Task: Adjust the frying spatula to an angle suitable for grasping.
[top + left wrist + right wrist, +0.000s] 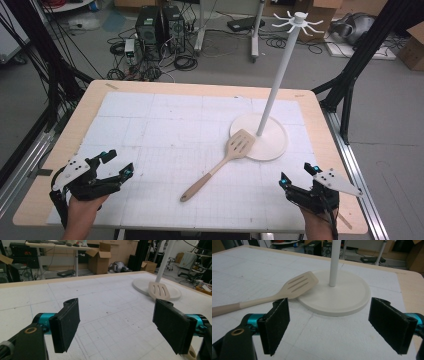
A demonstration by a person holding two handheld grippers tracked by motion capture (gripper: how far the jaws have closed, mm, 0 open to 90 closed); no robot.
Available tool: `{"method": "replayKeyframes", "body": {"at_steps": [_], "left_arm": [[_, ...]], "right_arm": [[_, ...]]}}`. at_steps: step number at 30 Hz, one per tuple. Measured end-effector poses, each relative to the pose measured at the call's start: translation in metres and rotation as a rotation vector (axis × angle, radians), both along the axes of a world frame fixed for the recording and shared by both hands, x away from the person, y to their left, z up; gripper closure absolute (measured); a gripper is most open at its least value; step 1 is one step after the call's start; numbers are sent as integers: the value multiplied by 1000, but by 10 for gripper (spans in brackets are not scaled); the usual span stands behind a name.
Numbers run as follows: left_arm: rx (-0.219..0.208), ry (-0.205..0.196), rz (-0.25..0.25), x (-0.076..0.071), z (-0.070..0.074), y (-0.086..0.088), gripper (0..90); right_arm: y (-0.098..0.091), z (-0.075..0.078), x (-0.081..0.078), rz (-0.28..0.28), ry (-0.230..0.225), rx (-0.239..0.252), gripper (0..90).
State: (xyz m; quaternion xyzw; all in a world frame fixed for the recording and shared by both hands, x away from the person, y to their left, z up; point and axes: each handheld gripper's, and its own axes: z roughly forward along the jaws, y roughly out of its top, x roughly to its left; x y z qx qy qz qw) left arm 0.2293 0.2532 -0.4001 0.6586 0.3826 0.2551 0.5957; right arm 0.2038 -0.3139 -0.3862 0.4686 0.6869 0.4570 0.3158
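Note:
A beige slotted spatula (220,162) lies on the white gridded mat, its head resting on the edge of a round white stand base (272,142). A tall white pole (280,70) with hooks on top rises from that base. My left gripper (117,164) hovers open near the table's front left corner, nothing between its jaws. My right gripper (298,173) is open at the front right, just short of the base. The left gripper view has the spatula's head (159,290) far right; the right gripper view has the spatula (287,290) and base (352,297) close ahead.
The white mat (165,130) covers most of the wooden table (85,107). Beyond the far edge the floor holds computer towers (160,22), cables and cardboard boxes (412,47). Black frame legs stand at both sides of the table.

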Motion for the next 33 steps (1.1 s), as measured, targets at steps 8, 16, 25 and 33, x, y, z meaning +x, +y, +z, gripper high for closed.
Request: {"method": "replayKeyframes", "body": {"at_steps": [8,16,25,33], "left_arm": [[14,15,14,2,-1,-4,225],[26,54,-41,5,-1,-16,222],[45,126,-107,11,-1,-36,219],[93,217,-215,27,-1,-82,239]], "right_arm": [[1,-3,4,19,10,-12,164],[-1,-3,3,13,11,-2,164],[-1,1,-3,-5,1,-1,164],[-2,0,-2,-10,-1,0,165]]}}
